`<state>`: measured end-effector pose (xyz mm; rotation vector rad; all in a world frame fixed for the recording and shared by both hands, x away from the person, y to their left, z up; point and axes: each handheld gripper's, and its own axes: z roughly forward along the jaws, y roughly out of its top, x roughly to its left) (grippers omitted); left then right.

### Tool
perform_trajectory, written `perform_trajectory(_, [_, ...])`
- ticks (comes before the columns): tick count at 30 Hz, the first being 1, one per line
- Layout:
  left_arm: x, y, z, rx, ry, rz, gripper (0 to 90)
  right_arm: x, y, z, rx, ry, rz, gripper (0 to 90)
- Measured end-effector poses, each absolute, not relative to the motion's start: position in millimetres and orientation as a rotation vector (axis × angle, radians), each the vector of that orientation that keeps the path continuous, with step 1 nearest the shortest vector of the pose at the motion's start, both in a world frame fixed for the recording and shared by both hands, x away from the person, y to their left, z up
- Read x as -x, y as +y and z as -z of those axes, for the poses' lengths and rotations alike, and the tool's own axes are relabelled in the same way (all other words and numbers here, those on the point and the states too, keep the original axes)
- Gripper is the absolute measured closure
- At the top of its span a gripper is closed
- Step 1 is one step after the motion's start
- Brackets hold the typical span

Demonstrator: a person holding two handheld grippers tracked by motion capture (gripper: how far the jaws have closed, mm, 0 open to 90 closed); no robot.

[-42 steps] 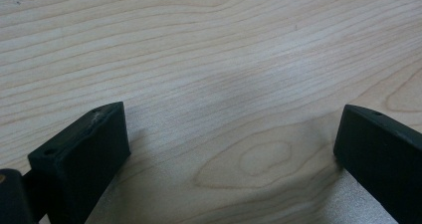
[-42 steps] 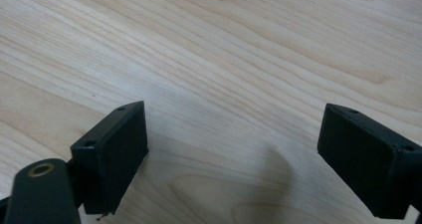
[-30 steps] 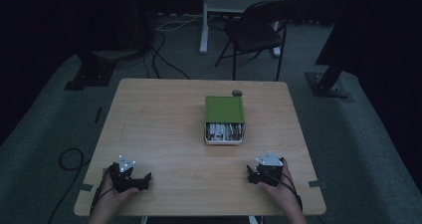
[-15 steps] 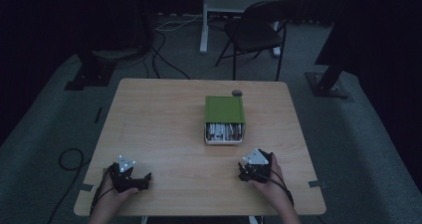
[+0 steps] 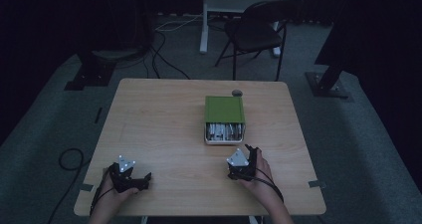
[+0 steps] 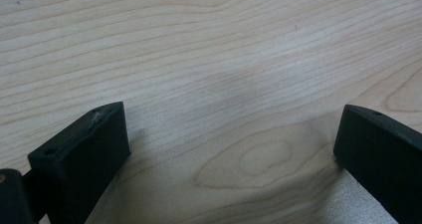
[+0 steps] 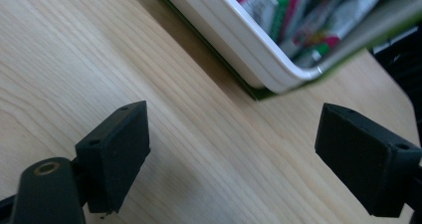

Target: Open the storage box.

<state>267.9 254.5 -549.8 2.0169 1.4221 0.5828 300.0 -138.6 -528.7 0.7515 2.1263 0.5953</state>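
A white box with a green lid slid partly back sits on the wooden table, right of centre. Several pens and markers lie inside it. My right gripper is open just in front of the box, its jaws wide apart with nothing between them; the box's white rim lies close ahead in the right gripper view. My left gripper rests open near the front left of the table, over bare wood.
A small dark round object lies at the table's far edge behind the box. Beyond the table stand a black chair and a white table leg. Cables trail over the grey floor.
My right gripper has moved left and forward, from the front right of the table to just in front of the box. The left gripper has stayed put.
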Motion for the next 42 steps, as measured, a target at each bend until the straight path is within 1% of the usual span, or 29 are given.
perform_trajectory(4, [-267.9,254.5,549.8,-2.017,1.422,-0.583,1.6,-298.4,-129.1,529.2,-0.679,2.127,-0.576,14.8])
perform_trajectory(5, [-267.9,254.5,549.8,-2.017,1.422,-0.583,1.5,-298.1,-126.9,529.5,-0.666,2.121,-0.57,16.5])
perform_trajectory(10, [-267.9,254.5,549.8,-2.017,1.422,-0.583,1.5,-299.2,-118.7,530.4,-0.614,2.118,-0.525,16.8])
perform_trajectory(18, [-267.9,254.5,549.8,-2.017,1.422,-0.582,1.5,-298.2,-106.2,530.1,-0.426,2.105,-0.444,23.5])
perform_trajectory(23, [-267.9,254.5,549.8,-2.017,1.422,-0.582,1.5,-298.5,-99.7,529.5,-0.339,2.073,-0.407,33.2])
perform_trajectory(25, [-267.9,254.5,549.8,-2.017,1.422,-0.582,1.5,-298.9,-97.3,527.8,-0.299,2.042,-0.398,40.0])
perform_trajectory(26, [-267.9,254.5,549.8,-2.017,1.422,-0.582,1.5,-299.2,-96.1,526.8,-0.282,2.033,-0.393,41.1])
perform_trajectory(33, [-267.9,254.5,549.8,-2.017,1.423,-0.582,1.5,-305.8,-88.2,530.7,-0.197,2.049,-0.314,42.4])
perform_trajectory(42, [-267.9,254.5,549.7,-2.017,1.422,-0.582,1.5,-307.2,-82.0,542.7,-0.089,2.028,-0.176,47.2])
